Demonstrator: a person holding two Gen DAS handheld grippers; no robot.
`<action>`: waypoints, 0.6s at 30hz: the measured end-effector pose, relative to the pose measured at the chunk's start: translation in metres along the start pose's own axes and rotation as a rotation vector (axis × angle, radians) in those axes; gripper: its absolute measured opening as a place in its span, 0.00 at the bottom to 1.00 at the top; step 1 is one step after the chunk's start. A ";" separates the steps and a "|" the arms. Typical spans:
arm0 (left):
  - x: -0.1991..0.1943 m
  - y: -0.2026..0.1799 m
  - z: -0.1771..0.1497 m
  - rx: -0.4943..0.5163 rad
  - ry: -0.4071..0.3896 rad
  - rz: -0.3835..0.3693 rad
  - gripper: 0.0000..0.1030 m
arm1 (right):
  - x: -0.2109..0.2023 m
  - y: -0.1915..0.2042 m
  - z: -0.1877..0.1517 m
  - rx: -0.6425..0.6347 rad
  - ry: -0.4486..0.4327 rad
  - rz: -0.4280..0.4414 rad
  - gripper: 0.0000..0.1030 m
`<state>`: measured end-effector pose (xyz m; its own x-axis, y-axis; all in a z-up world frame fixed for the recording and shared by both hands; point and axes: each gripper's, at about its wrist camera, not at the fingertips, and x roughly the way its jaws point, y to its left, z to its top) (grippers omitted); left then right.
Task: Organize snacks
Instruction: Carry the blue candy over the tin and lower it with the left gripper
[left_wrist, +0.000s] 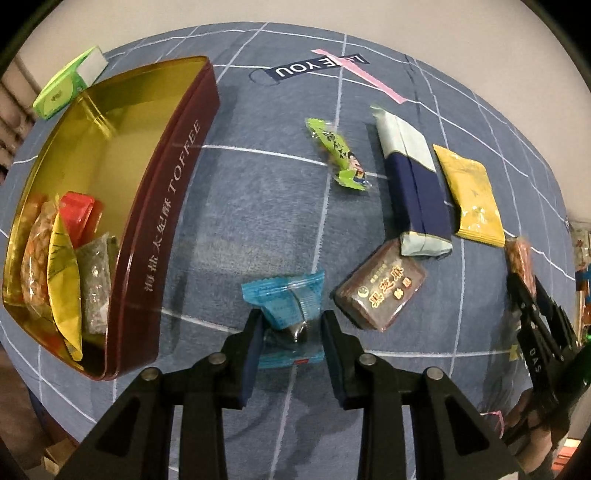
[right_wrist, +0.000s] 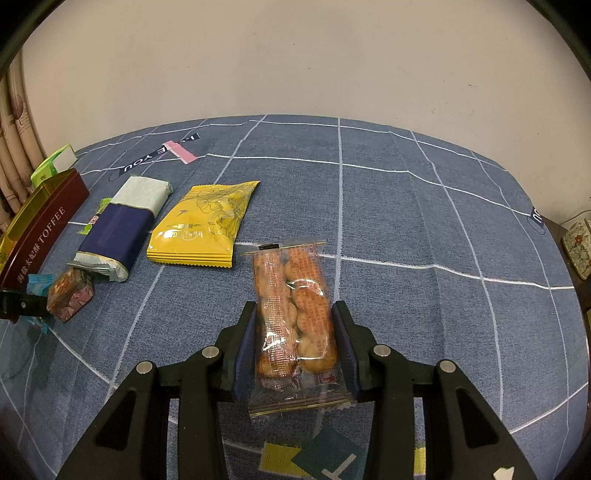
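Inside the toffee tin (left_wrist: 162, 206) several snacks already stand, so the sorting is partly done. Left gripper (left_wrist: 291, 328) grasps a blue candy (left_wrist: 284, 306) on the cloth; right gripper (right_wrist: 295, 332) clamps a peanut packet (right_wrist: 295, 314). A green candy (left_wrist: 341, 155), navy packet (left_wrist: 413, 184), yellow packet (left_wrist: 472, 195) and brown cake (left_wrist: 384, 291) remain outside.

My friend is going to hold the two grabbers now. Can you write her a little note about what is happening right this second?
Left gripper: closed around a blue see-through wrapped candy on the blue checked cloth.
Right gripper: shut on a clear packet of orange peanut-like snacks.
Done: several packets already stand in the dark red toffee tin with gold inside.
Left on the cloth: green wrapped candy, navy and pale wrapped bar, flat yellow pouch, brown boxed sesame sweet.
Next, probably: carry both held snacks to the tin.
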<state>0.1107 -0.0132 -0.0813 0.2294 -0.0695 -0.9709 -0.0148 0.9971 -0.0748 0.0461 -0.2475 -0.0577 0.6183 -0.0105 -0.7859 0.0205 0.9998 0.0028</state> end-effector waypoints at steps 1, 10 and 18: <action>-0.001 0.000 0.000 0.005 -0.001 -0.001 0.31 | 0.000 0.000 0.000 0.000 0.000 0.001 0.37; -0.023 0.012 -0.013 0.049 -0.028 -0.020 0.31 | 0.000 0.000 0.000 0.001 0.001 0.000 0.37; -0.054 0.012 -0.022 0.117 -0.091 -0.048 0.31 | 0.000 0.000 0.000 0.000 0.001 -0.001 0.37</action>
<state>0.0764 0.0018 -0.0345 0.3140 -0.1192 -0.9419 0.1108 0.9899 -0.0883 0.0466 -0.2473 -0.0576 0.6176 -0.0110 -0.7864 0.0210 0.9998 0.0025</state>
